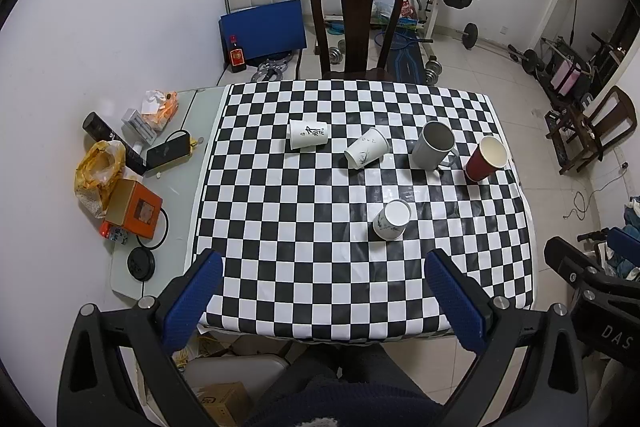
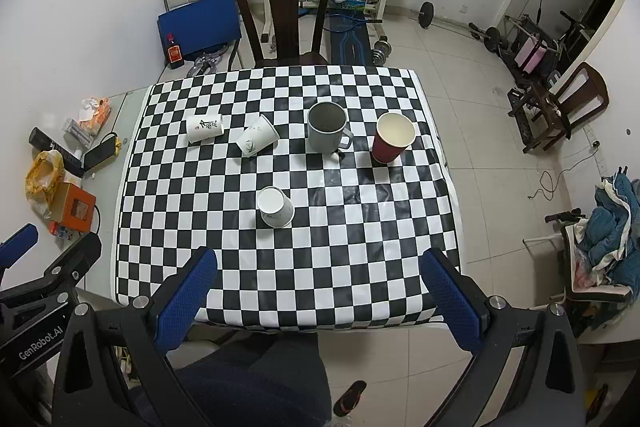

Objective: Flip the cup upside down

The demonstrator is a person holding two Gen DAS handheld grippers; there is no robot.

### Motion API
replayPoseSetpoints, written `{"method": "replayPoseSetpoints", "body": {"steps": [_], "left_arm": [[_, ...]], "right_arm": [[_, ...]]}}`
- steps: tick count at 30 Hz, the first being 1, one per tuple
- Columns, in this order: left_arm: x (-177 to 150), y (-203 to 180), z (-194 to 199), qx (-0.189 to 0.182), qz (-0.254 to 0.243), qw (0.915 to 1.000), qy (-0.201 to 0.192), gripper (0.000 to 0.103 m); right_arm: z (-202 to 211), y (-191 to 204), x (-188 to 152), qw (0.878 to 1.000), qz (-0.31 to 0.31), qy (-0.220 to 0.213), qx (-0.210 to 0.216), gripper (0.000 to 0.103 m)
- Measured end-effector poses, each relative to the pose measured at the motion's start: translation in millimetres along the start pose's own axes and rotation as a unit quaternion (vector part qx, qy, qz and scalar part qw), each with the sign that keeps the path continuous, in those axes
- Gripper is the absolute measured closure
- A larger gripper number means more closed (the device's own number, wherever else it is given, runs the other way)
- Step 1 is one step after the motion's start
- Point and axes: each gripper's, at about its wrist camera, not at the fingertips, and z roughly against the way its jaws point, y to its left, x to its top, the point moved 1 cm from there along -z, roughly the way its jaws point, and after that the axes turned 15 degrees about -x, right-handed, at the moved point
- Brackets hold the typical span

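Left wrist view first: the left gripper (image 1: 324, 291) hangs spread wide with nothing between its blue pads, above the near edge of the checkered table (image 1: 280, 267); the right gripper (image 2: 320, 291) is just as wide and empty, and shows at the right edge of the left view, just beside the left one.

Closest to both tongs is a white paper cup (image 1: 391, 219) that already looks bottom-up, a bit ahead and right of the left tongs, ahead and slightly left of the right tongs; I'd leave it alone.

Farther out there's a row: two white cups on their sides, one (image 1: 308, 134) far ahead-left, another (image 1: 367, 147) next to it; then a grey mug (image 2: 327, 127) and a red cup (image 2: 393, 137), both upright with mouths open, so those look like the ones left to flip.

My guess is the red cup goes to the right tongs, since it's ahead and slightly right of them; come in level from the side, pinch the wall mid-height and gently because paper crushes; lift clear before rolling the wrist, then set it rim-down flat; watch the mug handle (image 2: 346, 142) nearby.
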Motion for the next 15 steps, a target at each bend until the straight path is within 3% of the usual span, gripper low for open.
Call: {"method": "replayPoseSetpoints", "body": {"steps": [15], "left_arm": [[-0.3,0.4,0.3,-0.002,-0.001,1.0000,0.001,0.000]], "right_arm": [[-0.8,0.4,1.5,1.000,0.000,0.001,0.000,0.000]]}}
